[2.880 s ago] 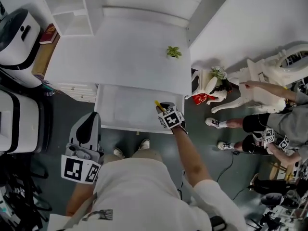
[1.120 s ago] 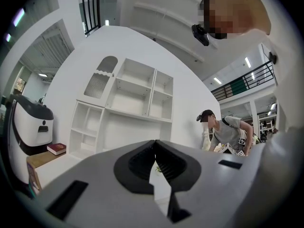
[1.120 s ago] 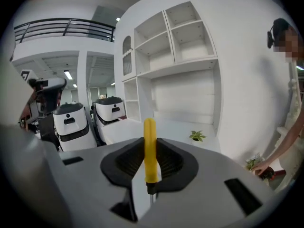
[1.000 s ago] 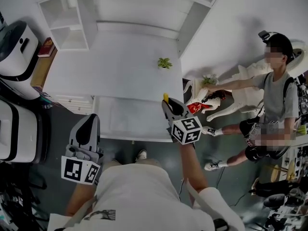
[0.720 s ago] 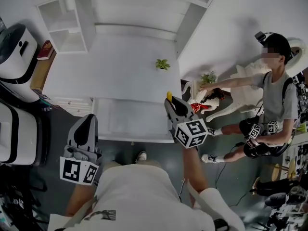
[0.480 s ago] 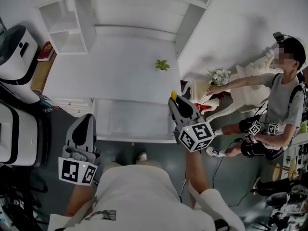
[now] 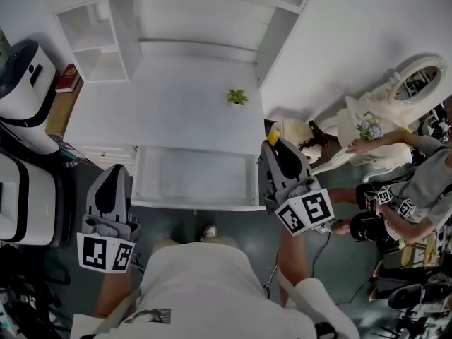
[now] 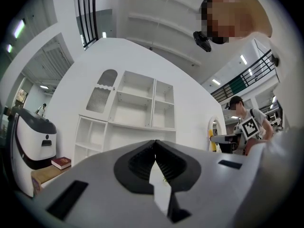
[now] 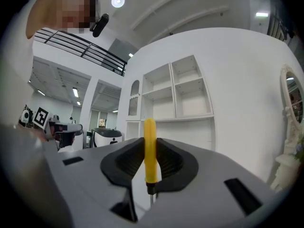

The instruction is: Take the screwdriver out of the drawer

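Note:
A screwdriver (image 9: 150,148) with a yellow handle stands upright between the pads of my right gripper (image 9: 150,172), which is shut on it; its dark collar and thin shaft hang below the handle. In the head view the right gripper (image 7: 277,147) is raised to the right of the open white drawer (image 7: 192,203), and the yellow handle tip (image 7: 274,139) shows at its front. My left gripper (image 7: 109,189) hovers left of the drawer, its jaws shut with nothing between them (image 8: 155,148). The drawer's inside looks bare.
A white desk (image 7: 169,104) with a small green plant (image 7: 237,97) lies beyond the drawer, shelves (image 7: 95,27) behind it. A white machine (image 7: 21,76) and a red book (image 7: 67,76) stand at the left. A person (image 7: 417,182) is at the right near white ornaments.
My right gripper has lifted the screwdriver up and to the right, out of the drawer and past its right edge. The left gripper has risen slightly. The person at the right has bent down.

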A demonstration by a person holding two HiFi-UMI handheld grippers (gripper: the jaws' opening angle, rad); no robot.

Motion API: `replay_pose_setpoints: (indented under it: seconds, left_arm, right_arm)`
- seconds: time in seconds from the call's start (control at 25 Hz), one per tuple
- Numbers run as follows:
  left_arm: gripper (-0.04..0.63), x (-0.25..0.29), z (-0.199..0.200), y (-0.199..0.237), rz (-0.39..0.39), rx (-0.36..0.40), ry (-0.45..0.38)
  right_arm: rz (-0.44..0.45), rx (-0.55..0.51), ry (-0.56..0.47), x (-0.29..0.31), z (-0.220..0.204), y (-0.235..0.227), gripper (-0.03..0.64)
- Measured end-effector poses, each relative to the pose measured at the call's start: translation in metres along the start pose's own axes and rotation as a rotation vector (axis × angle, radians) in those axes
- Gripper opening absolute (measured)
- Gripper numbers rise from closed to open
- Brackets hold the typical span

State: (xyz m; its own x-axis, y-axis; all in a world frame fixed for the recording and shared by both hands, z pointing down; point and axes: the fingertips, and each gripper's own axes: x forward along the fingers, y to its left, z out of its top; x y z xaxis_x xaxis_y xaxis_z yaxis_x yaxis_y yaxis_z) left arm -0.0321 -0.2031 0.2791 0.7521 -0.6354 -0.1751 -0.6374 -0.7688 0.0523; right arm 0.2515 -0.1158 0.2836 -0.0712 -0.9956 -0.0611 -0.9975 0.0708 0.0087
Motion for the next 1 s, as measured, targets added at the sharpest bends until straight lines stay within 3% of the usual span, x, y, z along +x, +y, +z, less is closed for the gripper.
replay_pose_setpoints:
  seconds: [0.6,1.0]
  left_arm:
    - [0.015,-0.014,0.037,0.014,0.049,0.055,-0.073]
    - [0.015,-0.022,0.058,0.027,0.088,0.091,-0.113]
  right_arm:
    - [-0.043,-0.036,-0.209,-0.049,0.082,0.002,0.086]
    - [-0.096,-0.054,-0.265,-0.082,0.105,0.000,0.086]
